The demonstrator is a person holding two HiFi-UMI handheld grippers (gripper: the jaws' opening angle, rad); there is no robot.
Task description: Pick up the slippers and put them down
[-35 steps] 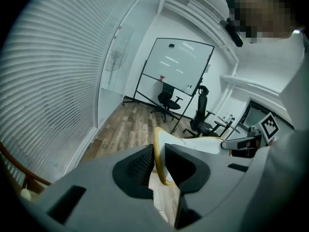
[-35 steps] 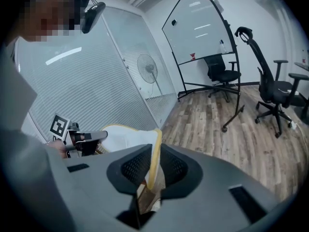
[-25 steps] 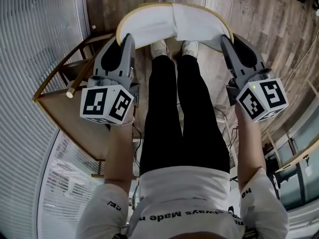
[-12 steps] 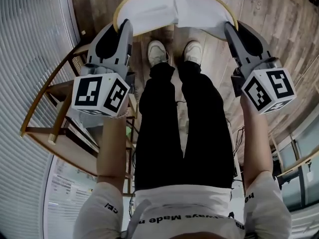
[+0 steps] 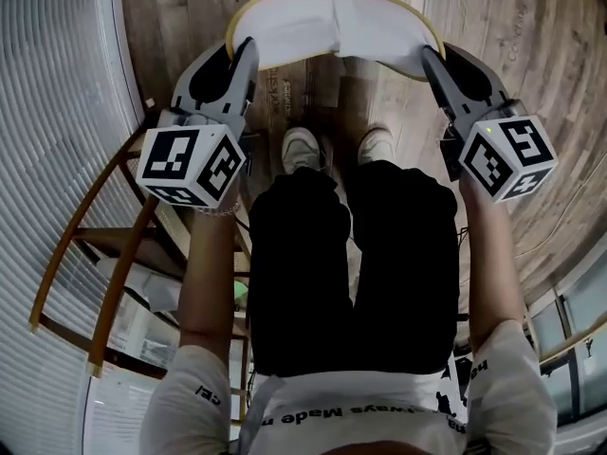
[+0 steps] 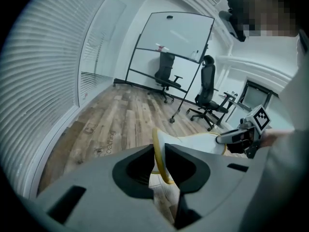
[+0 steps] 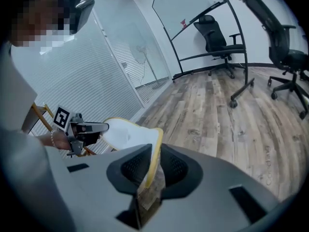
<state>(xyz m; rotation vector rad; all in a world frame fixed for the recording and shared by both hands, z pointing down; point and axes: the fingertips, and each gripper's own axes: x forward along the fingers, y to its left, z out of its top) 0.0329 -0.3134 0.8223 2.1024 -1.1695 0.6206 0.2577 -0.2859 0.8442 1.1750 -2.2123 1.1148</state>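
Left gripper point(image 5: 247, 53) and right gripper point(image 5: 429, 57) sinking lower since earlier frame, each clamping narrow on yellow rim of slippers point(image 5: 332, 27). Slippers spanning top centre, hanging above floor point(image 5: 180, 17). Probably handling light and floppy; gripping at stiffer rim ends seems best.

You hold the slippers point(image 5: 332, 28) aloft: white pair, yellow rims.
They arc ahead of you, one overlapping the other at the middle; your left gripper point(image 5: 247, 55) pinches one outer end on edge, your right gripper point(image 5: 429, 60) the other.
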